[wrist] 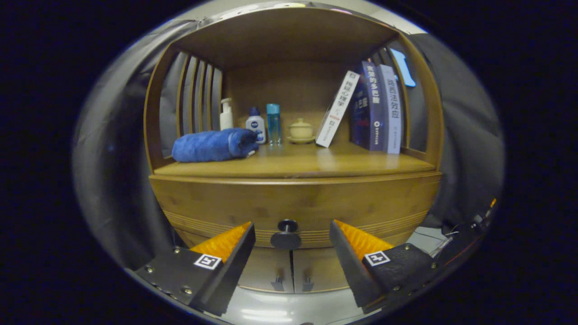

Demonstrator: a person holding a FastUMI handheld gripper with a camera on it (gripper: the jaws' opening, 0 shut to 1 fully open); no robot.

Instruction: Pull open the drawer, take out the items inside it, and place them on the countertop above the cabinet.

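- the claw (291,241) hangs wide open and empty, the shut drawer's (295,205) knob (286,234) centred between its fingers, just ahead.
- it should advance squarely, close on the knob's stem, then pull straight back.

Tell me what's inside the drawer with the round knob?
Can't see inside. The drawer is shut, showing just its wooden front and knob. The open gripper hovers around the knob.

Blue rolled towel (212,145) on brown wooden cabinet (295,198), black knob (286,234).
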